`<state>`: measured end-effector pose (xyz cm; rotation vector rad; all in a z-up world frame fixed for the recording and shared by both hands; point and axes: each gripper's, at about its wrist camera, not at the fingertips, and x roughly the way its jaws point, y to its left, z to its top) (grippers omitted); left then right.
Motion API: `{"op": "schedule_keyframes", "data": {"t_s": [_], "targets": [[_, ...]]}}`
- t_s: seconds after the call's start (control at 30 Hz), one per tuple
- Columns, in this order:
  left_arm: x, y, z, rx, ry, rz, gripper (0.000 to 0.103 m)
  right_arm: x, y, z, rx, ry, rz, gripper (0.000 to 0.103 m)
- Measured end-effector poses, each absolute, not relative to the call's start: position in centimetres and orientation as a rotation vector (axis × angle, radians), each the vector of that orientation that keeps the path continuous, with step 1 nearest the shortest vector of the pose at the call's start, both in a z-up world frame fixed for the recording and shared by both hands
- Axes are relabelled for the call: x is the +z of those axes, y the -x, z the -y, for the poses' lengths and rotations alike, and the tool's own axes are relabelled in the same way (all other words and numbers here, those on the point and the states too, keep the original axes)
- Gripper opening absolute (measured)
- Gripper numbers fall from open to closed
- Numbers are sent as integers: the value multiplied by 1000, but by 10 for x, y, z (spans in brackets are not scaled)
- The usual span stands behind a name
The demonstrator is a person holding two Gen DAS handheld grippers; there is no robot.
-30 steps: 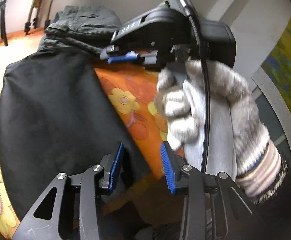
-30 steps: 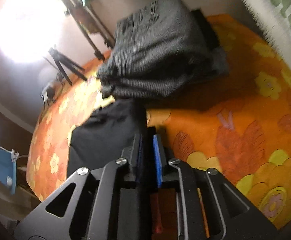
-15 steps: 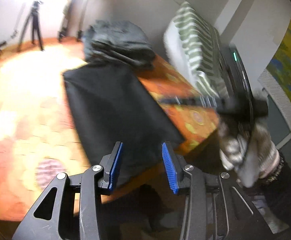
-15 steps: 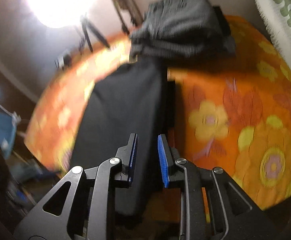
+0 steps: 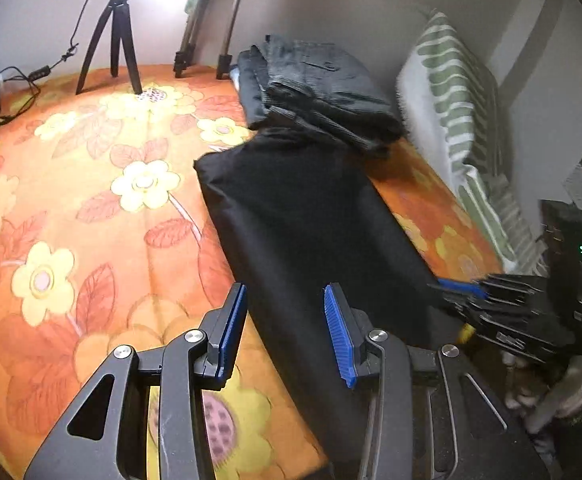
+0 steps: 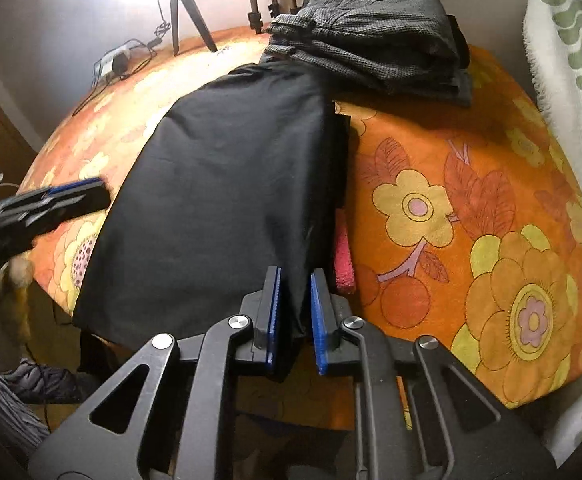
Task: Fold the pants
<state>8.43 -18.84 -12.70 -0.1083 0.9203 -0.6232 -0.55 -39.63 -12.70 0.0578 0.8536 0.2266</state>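
— Lying lengthwise on the bed (image 5: 71,200) with its orange flowered cover, the black pants (image 5: 311,216) look folded leg over leg, far end against a stack of grey folded trousers (image 5: 323,88), near end hanging over the mattress edge

— So which step is this?

— I'd say getting hold of the near end for the crosswise fold. The right gripper (image 6: 294,312) has the pants' right-hand edge between its blue pads; its jaws have just been closing, but whether the pads already pinch the cloth I cannot tell. The left gripper (image 5: 285,336) hangs half open over the left edge, nothing in it

— And next?

— Probably the left one must come down and pinch its corner, then both carry the hem toward the grey stack

— What changed from a second back?

— Both cameras then sat close over the cloth, the gloved right hand filling the left view; now they have drawn back to the near end, showing a striped pillow (image 5: 463,120) and a tripod (image 5: 111,40)
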Motion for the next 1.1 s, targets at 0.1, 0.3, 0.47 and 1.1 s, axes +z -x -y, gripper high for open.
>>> {"op": "schedule_keyframes", "data": {"t_s": [0.1, 0.3, 0.47, 1.1], "targets": [[-131, -89, 188, -609, 117, -928, 38, -118, 9, 403, 231, -44, -850, 15], [-137, -89, 189, -628, 123, -941, 44, -100, -9, 423, 276, -172, -767, 76], [-140, -99, 192, -622, 155, -953, 44, -116, -49, 431, 287, -280, -822, 76], [-157, -133, 188, -600, 245, -1000, 45, -136, -113, 426, 309, -337, -844, 79]]}}
